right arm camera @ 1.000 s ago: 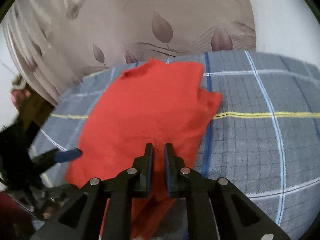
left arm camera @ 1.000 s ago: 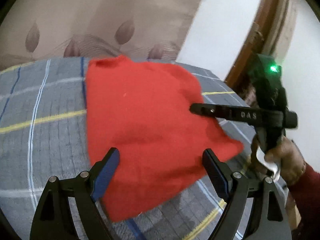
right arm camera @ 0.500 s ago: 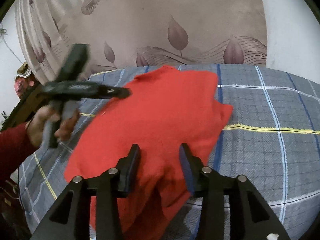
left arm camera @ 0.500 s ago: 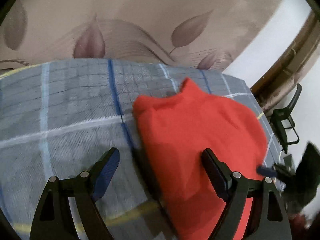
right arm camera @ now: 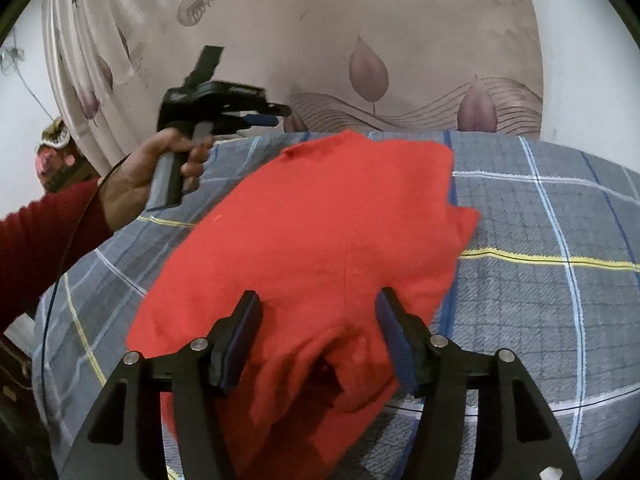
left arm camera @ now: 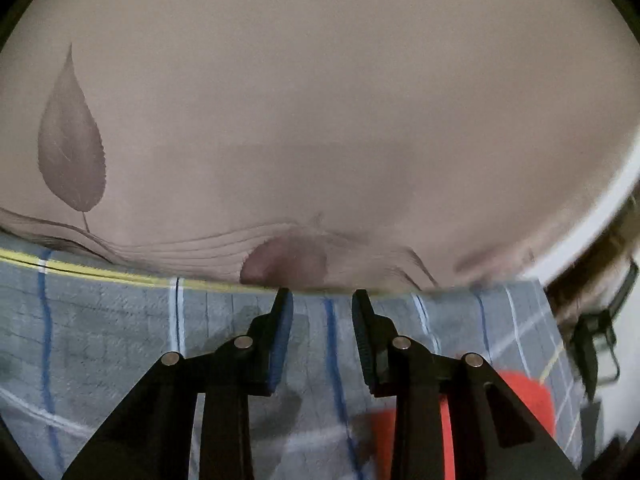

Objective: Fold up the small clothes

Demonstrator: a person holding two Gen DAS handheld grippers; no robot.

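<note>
A red garment (right arm camera: pixel 320 232) lies folded and spread on the grey plaid bed cover (right arm camera: pixel 540 240). My right gripper (right arm camera: pixel 318 304) is open and empty, low over the garment's near edge, its fingers either side of a bunched fold. My left gripper (left arm camera: pixel 322 300) is empty, its jaws partly closed with a gap between them, held above the cover and pointing at the headboard. In the left wrist view only a corner of the garment (left arm camera: pixel 532 396) shows at the lower right. In the right wrist view the left gripper (right arm camera: pixel 264 116) is raised beyond the garment's far left side.
A beige headboard (left arm camera: pixel 320 120) with leaf prints stands right behind the bed. A white wall (right arm camera: pixel 580 40) is at the right. A person's hand and red sleeve (right arm camera: pixel 40 232) hold the left gripper. A dark wooden frame (left arm camera: pixel 592 272) stands at the bed's right edge.
My right gripper opened from shut and released the garment. My left gripper lifted off the garment, swung toward the headboard and narrowed its jaws.
</note>
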